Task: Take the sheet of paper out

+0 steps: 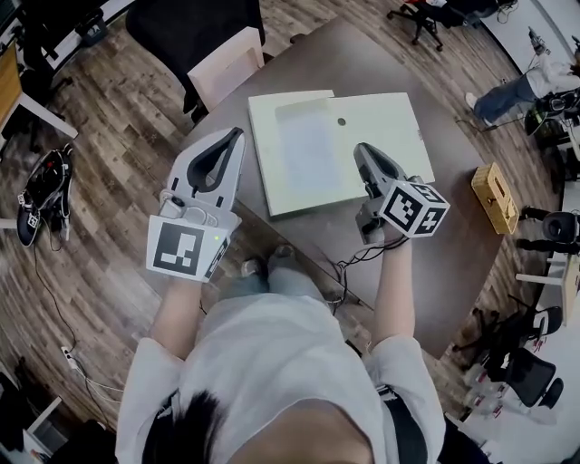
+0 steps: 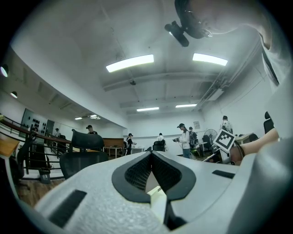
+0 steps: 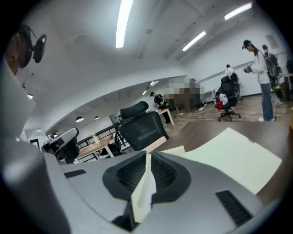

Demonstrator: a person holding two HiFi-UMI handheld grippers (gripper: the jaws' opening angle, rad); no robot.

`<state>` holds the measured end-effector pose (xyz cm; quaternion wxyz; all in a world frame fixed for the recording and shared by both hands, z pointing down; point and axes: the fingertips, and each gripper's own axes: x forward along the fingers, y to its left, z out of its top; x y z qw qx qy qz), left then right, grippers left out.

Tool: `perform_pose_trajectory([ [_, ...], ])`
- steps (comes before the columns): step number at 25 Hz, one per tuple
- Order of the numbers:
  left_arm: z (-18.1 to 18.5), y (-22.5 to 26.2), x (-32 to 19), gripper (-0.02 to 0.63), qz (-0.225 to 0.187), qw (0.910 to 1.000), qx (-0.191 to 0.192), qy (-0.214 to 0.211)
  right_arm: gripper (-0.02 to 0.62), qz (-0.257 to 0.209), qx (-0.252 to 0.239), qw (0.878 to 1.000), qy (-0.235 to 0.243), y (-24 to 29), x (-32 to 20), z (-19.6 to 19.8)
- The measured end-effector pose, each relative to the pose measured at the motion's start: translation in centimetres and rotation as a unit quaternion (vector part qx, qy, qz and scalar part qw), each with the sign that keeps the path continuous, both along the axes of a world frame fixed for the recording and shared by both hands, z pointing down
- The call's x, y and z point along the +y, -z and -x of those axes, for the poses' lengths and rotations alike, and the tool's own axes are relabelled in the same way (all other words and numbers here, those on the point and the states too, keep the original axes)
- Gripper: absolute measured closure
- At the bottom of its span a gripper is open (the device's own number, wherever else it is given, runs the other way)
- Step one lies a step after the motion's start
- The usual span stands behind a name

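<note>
A pale yellow document folder (image 1: pixel 381 127) lies flat on the brown table (image 1: pixel 453 272). It has a round button near its far edge and a paler sheet of paper (image 1: pixel 308 149) showing through its middle. My right gripper (image 1: pixel 361 148) hovers over the folder's right half, shut, with nothing from the table between its jaws. My left gripper (image 1: pixel 237 134) is beside the folder's left edge, just off the table's rim, its tips together and shut. In the right gripper view the folder (image 3: pixel 229 160) spreads out ahead of the shut right gripper (image 3: pixel 148 155). The left gripper view shows the left gripper (image 2: pixel 151 153) pointing level into the room.
A small wooden box (image 1: pixel 496 198) stands on the table at the right. A pale chair back (image 1: pixel 227 63) and a black office chair (image 1: pixel 181 27) stand at the table's far side. A cable (image 1: pixel 349 267) hangs at the near edge. Several people stand far off.
</note>
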<state>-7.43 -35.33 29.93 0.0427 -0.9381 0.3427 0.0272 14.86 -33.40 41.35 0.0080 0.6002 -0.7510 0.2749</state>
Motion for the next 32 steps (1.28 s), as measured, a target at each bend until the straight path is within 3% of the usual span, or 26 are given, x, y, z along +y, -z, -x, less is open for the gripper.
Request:
perform_pose_trajectory([
  [3, 0.0, -0.5, -0.8, 0.598, 0.007, 0.9999, 0.000, 0.009, 0.577, 0.036, -0.032, 0.998, 0.033, -2.4, -1.2, -0.1],
  [10, -0.4, -0.9, -1.8, 0.598, 0.011, 0.9995, -0.009, 0.030, 0.572, 0.114, -0.055, 0.989, 0.079, -6.9, -4.3, -1.3],
  [15, -0.3, -1.8, -2.6, 0.598, 0.021, 0.9980, -0.025, 0.054, 0.498, 0.167, -0.070, 0.978, 0.107, -10.6, -7.0, -2.1],
  [26, 0.3, -2.7, -3.7, 0.598, 0.032, 0.9924, -0.043, 0.111, 0.463, 0.231, -0.114, 0.959, 0.116, -17.4, -12.4, -4.2],
  [32, 1.1, -3.6, -4.0, 0.598, 0.040, 0.9884, -0.064, 0.132, 0.440, 0.260, -0.114, 0.950, 0.126, -20.4, -14.1, -3.9],
])
